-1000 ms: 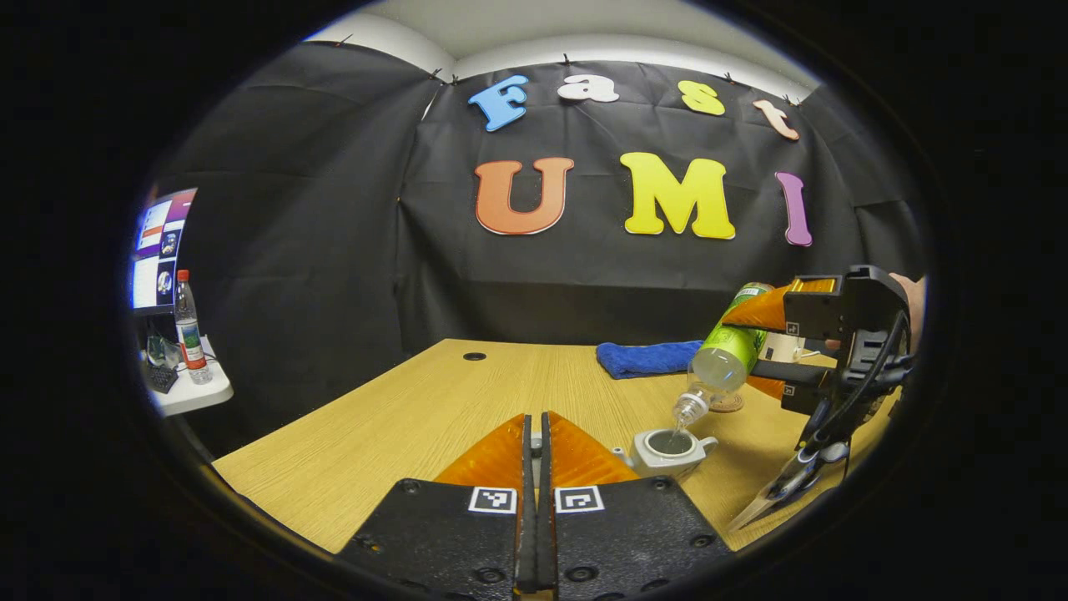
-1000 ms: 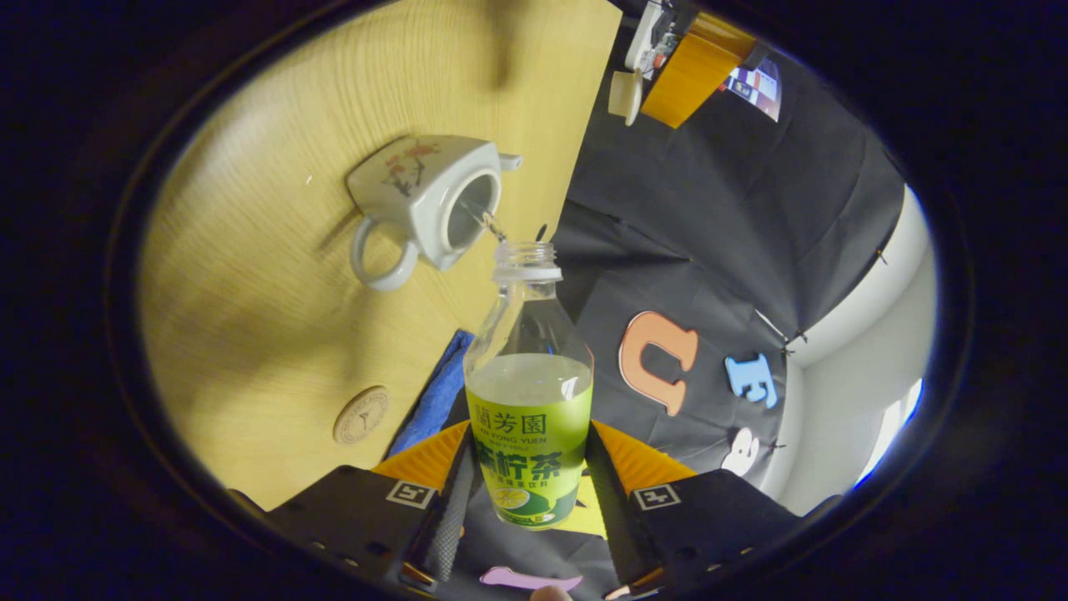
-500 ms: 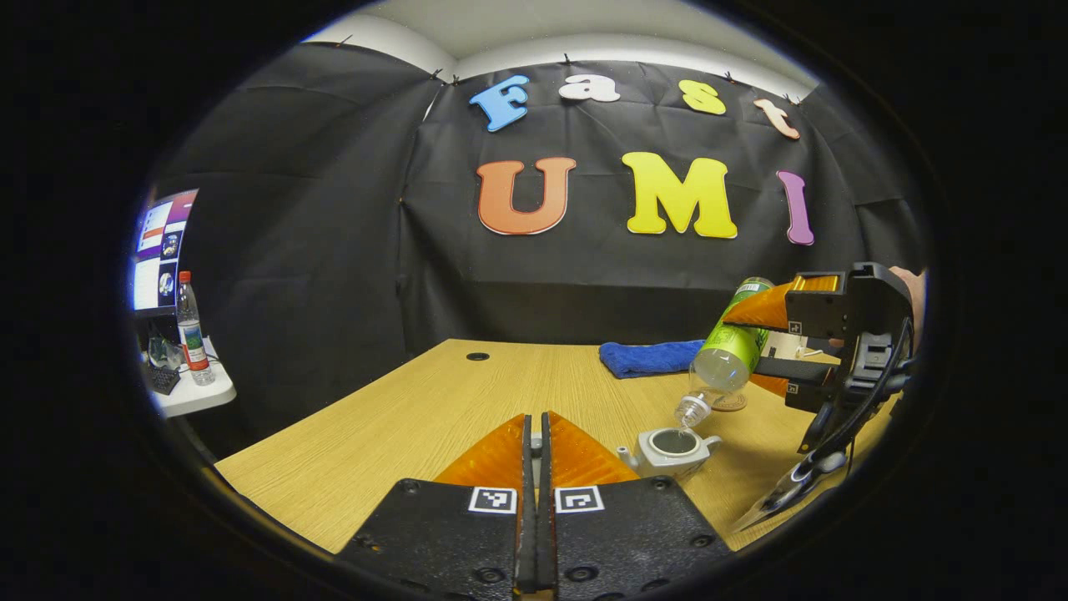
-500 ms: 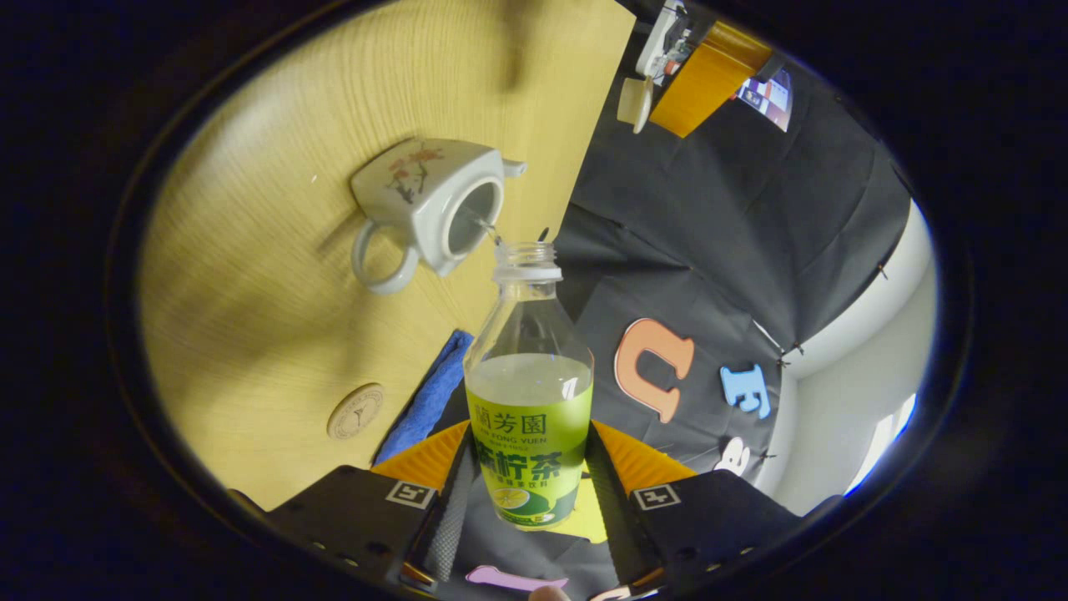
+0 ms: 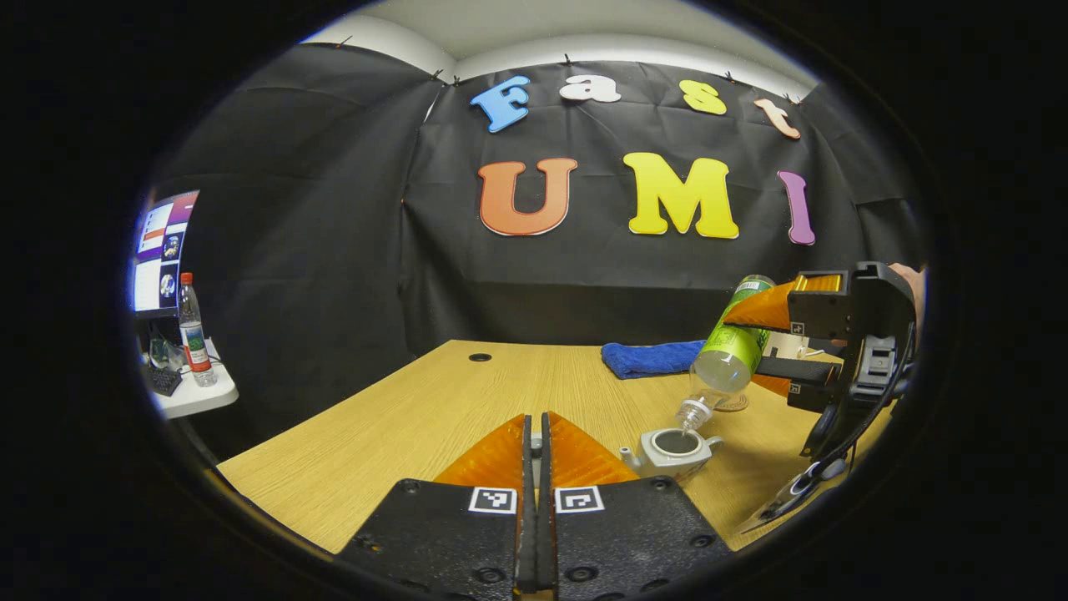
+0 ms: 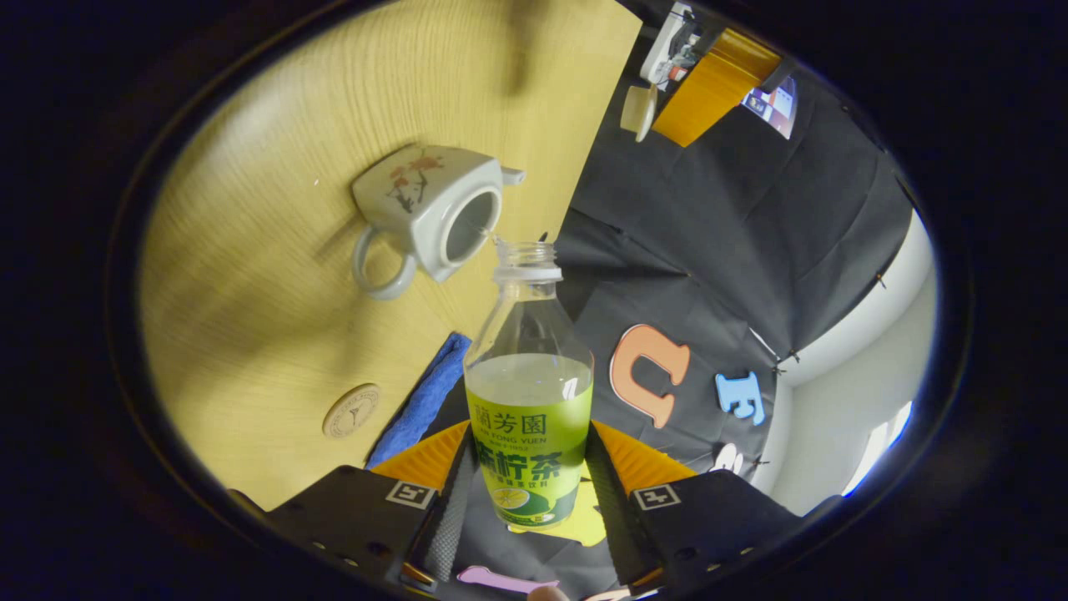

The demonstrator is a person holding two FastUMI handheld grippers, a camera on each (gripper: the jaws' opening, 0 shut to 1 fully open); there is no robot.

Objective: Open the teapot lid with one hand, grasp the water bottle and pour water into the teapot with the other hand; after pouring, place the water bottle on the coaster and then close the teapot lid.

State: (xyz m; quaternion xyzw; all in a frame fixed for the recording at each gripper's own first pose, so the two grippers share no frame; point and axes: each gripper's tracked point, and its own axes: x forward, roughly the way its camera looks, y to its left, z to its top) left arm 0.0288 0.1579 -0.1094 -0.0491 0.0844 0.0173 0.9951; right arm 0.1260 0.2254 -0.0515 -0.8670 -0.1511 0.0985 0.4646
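Note:
The white teapot [image 5: 672,446] stands open on the wooden table [image 5: 400,426], right of my left gripper [image 5: 536,419]. The left gripper's fingers are closed together. In the right gripper view they pinch the white teapot lid [image 6: 638,108] up in the air, beyond the teapot [image 6: 425,213]. My right gripper [image 6: 527,438] is shut on the green-labelled water bottle [image 6: 530,392]. The bottle [image 5: 727,351] is tilted, its uncapped mouth just above the teapot's opening, and a thin thread of water runs in. A round coaster [image 6: 350,411] lies behind the teapot.
A folded blue cloth [image 5: 647,359] lies at the back of the table near the coaster [image 5: 732,403]. A small side table at the far left carries a monitor and a red-capped bottle [image 5: 192,330]. A cable hole [image 5: 480,357] sits in the tabletop's far side.
The bottle stays tilted over the open teapot. The water stream has thinned. The right gripper has drifted slightly, and the left gripper holds still with the lid.

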